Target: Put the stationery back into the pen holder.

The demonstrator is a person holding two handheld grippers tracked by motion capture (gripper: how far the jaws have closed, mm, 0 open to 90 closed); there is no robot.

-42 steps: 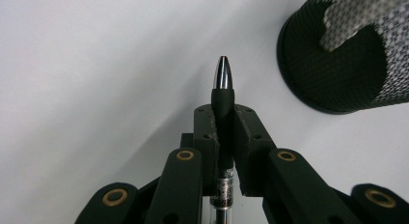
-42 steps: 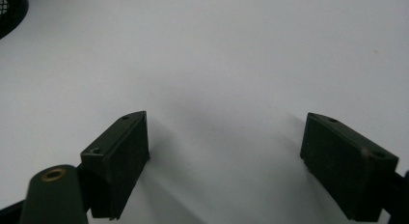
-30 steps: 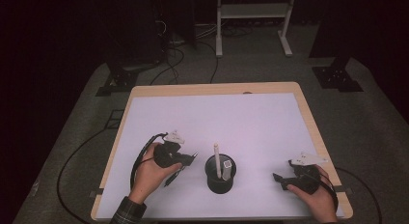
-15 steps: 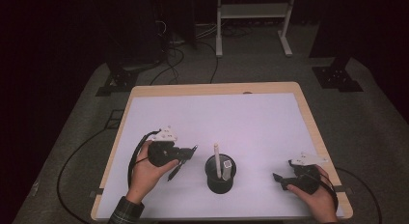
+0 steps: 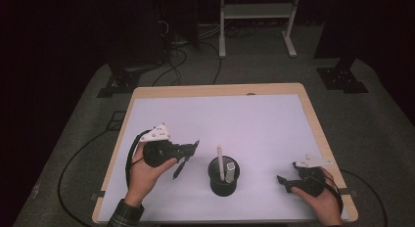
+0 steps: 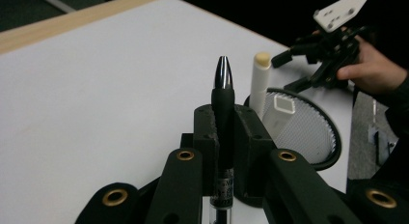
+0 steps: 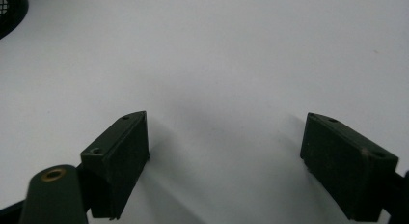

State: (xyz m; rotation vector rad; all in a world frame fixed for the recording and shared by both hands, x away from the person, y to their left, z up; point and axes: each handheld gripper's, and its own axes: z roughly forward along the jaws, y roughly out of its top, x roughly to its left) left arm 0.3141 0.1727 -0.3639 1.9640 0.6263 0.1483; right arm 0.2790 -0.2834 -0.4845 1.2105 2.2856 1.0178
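Note:
A black mesh pen cup (image 5: 223,178) stands near the table's front middle, with a white marker (image 5: 220,158) and a grey-capped pen (image 5: 230,169) upright inside. My left gripper (image 5: 188,152) is held just left of the cup, shut on a black pen (image 6: 223,132) with a silver tip pointing up between the pads. The cup (image 6: 301,127) lies right behind it in the left gripper view. My right gripper (image 5: 284,180) rests low at the front right, jaws spread wide over bare white table (image 7: 226,79), nothing between its pads (image 7: 120,156).
The white table top (image 5: 244,124) has a wooden rim (image 5: 215,90). Cables trail from both grippers off the front corners. A white metal stand (image 5: 254,21) and dark tripod bases (image 5: 342,75) sit on the grey floor beyond the far edge.
My left gripper, holding the black pen, has drifted slightly left and lifted, turning so the pen stands more upright. The right gripper has stayed put.

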